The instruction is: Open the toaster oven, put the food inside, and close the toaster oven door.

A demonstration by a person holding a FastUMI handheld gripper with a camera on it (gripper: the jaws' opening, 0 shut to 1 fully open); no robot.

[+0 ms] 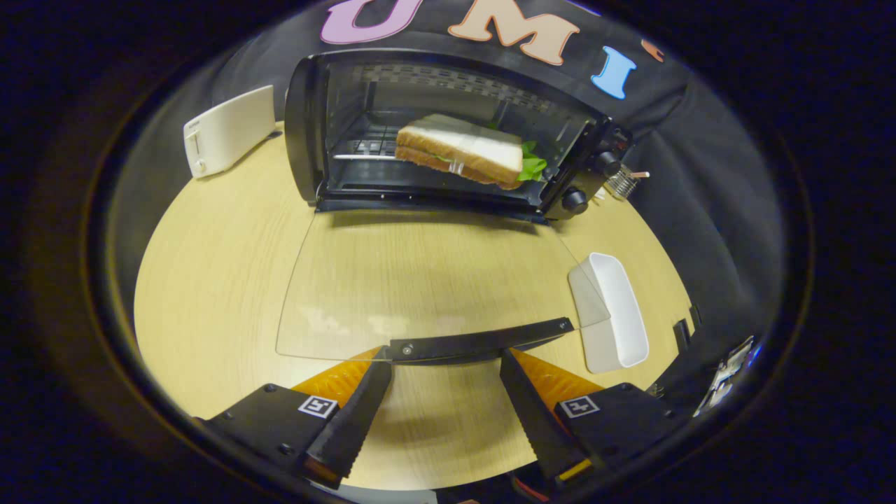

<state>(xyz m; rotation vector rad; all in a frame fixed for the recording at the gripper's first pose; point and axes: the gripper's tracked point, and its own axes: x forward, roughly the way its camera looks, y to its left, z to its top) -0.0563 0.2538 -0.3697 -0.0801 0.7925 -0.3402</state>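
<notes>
Resting on the wire rack inside the toaster oven, the sandwich is being seen with green lettuce sticking out at its right end. The oven is being kept at the back of the wooden table, close to the black cloth wall, with two dark knobs on its right side. Its glass door is being held fully down, lying flat over the table toward the gripper, and the wood grain is being seen through the glass. The dark handle bar of the door is lying just ahead of the fingertips, and whether it is being touched cannot be told. The gripper is being kept wide apart, with nothing between its fingers. A white toaster is standing to the left of the oven, a little apart from it. A white tray is lying on the table to the right of the door, and its near left part is being overlapped by the corner of the glass
</notes>
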